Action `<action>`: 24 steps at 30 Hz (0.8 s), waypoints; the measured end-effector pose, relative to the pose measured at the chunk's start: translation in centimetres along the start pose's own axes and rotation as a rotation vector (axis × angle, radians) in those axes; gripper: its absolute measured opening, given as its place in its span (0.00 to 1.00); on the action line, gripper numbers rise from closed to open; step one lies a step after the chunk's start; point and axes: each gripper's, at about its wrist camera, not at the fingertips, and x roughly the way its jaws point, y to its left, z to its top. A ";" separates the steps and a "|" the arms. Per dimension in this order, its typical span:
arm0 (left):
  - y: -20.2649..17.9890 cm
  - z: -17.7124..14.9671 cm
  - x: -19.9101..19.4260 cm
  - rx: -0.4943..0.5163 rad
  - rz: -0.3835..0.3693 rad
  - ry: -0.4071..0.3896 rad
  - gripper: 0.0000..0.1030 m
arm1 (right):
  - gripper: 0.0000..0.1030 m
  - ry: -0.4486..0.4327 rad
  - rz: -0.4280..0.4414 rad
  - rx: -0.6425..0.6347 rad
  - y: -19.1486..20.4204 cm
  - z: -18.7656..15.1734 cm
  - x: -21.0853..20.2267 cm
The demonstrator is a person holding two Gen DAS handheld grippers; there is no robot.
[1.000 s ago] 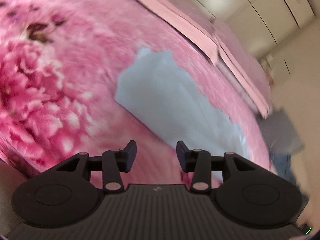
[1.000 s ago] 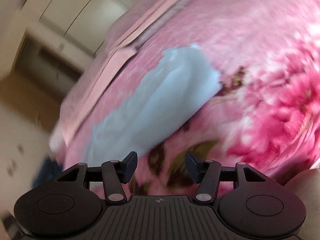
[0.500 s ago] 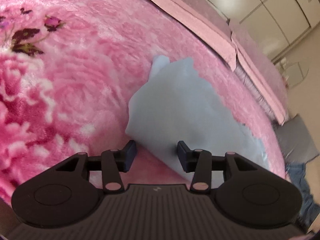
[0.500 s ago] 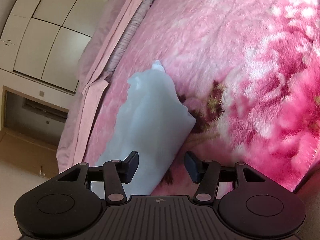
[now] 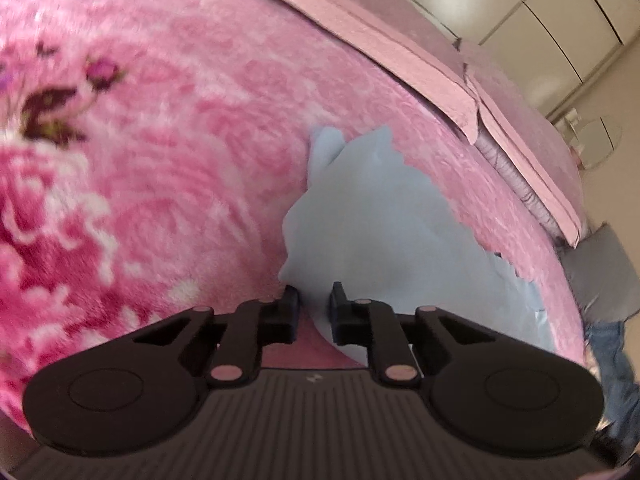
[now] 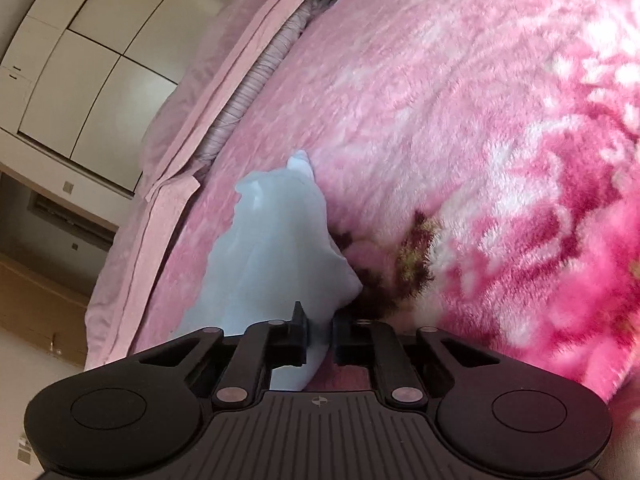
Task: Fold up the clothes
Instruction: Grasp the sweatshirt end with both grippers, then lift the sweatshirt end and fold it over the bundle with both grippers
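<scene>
Pink floral blanket [image 5: 168, 168] spread wide, pale blue garment [image 5: 384, 232] lying flat on it, grey and denim clothes [image 5: 604, 280] at the right edge only in the left view, cupboard [image 6: 76, 68] fuller in the right view, left gripper [image 5: 314, 306] closing on the garment's near left corner, right gripper [image 6: 320, 330] closing on its near right corner

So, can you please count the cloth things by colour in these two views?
Light blue garment: 1
Pink flowered blanket: 1
Plain pink sheet: 1
Grey cloth on the floor: 1
Blue jeans on the floor: 1
Total: 5
</scene>
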 end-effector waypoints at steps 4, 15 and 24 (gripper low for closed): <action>-0.6 -0.3 -2.1 0.041 -0.025 -0.014 0.12 | 0.07 -0.011 0.004 -0.017 0.7 0.1 -1.2; 0.0 -2.6 -4.7 0.163 0.031 0.059 0.17 | 0.20 0.060 0.048 0.070 -2.8 -0.4 -3.5; -1.7 -1.0 -7.8 0.241 -0.026 -0.036 0.12 | 0.26 0.013 0.069 0.111 -2.5 -1.1 -3.0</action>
